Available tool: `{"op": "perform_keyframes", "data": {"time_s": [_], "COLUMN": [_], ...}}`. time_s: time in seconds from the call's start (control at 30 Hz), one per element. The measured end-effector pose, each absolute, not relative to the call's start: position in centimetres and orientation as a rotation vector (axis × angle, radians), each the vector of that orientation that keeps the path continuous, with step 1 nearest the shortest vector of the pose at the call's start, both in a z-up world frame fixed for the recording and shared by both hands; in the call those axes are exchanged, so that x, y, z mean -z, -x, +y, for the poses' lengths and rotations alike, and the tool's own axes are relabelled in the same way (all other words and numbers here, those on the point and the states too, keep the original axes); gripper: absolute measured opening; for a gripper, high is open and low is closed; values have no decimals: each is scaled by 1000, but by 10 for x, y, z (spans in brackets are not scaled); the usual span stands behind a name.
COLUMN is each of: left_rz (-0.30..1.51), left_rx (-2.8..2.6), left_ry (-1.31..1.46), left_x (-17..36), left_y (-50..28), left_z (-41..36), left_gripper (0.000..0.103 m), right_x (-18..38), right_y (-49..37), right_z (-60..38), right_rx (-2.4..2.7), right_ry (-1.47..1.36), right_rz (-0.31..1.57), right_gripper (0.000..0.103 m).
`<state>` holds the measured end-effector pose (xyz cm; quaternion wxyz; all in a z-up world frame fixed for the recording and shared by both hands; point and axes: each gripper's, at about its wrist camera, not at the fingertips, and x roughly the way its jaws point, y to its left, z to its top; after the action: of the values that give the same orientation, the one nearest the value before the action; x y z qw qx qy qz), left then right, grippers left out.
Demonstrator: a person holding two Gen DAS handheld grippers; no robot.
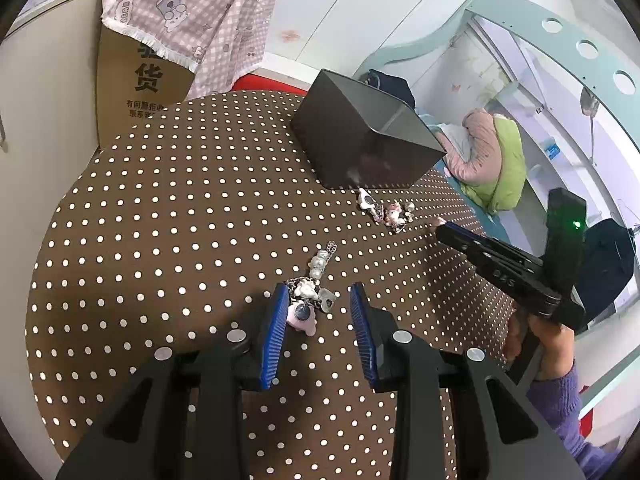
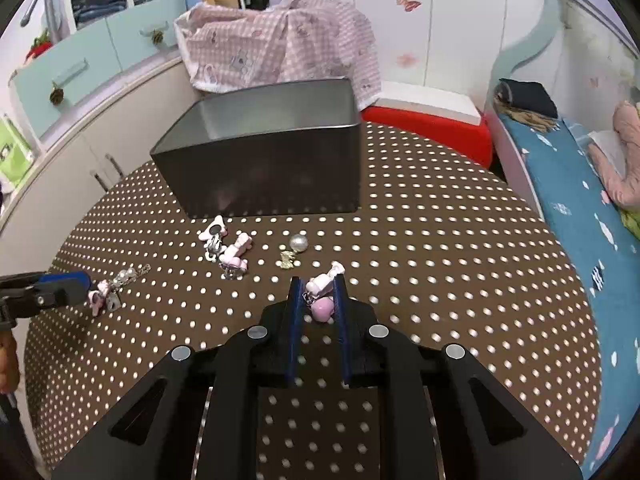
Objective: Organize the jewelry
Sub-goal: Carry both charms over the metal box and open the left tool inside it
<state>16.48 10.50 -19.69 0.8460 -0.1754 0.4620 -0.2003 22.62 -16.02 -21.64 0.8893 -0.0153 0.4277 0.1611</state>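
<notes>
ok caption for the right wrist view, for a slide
Right tongs closed on a pink charm before the gray tin.

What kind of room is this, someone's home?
Most likely a child's bedroom at home: a bed with a blue patterned sheet, white wardrobe doors with pink butterfly stickers, and pastel-green drawers surround the brown polka-dot table.

A brown cardboard box [image 1: 138,80], standing far ahead and to the left of the left gripper [image 1: 320,300] under a pink checked cloth [image 1: 192,12], carried large dark Chinese print: the character 货 was readable, with a half-covered character above it. Two smaller lines below began 有问题拒收, the rest cut off by the table edge. Off to the right, the side of the right gripper [image 1: 496,264] bore raised letters that looked like "DAS", seen upside down.
</notes>
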Motion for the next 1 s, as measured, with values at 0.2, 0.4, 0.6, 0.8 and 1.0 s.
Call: {"op": "perform_keyframes", "data": {"time_s": [0.2, 0.4, 0.6, 0.8, 1.0], "left_rz": [961, 964, 952, 930, 906], "left_rx": [401, 348, 341, 306, 262], "left_ry": [380, 301, 186, 76, -60], "left_x": [191, 192, 199, 201, 204], "left_y": [-162, -158, -151, -153, -154], "left_z": [112, 110, 91, 76, 63], "left_gripper": [49, 49, 49, 49, 21], "right_x": [198, 184, 186, 187, 187], "right_y": [-215, -206, -197, -196, -198], "right_z": [-172, -170, -168, -166, -161], "right_rx": [-338, -355, -365, -368, -375], "right_ry": [-5, -15, -23, -28, -29], "right_rz": [852, 822, 827, 834, 834], "right_gripper": [16, 16, 16, 16, 16]}}
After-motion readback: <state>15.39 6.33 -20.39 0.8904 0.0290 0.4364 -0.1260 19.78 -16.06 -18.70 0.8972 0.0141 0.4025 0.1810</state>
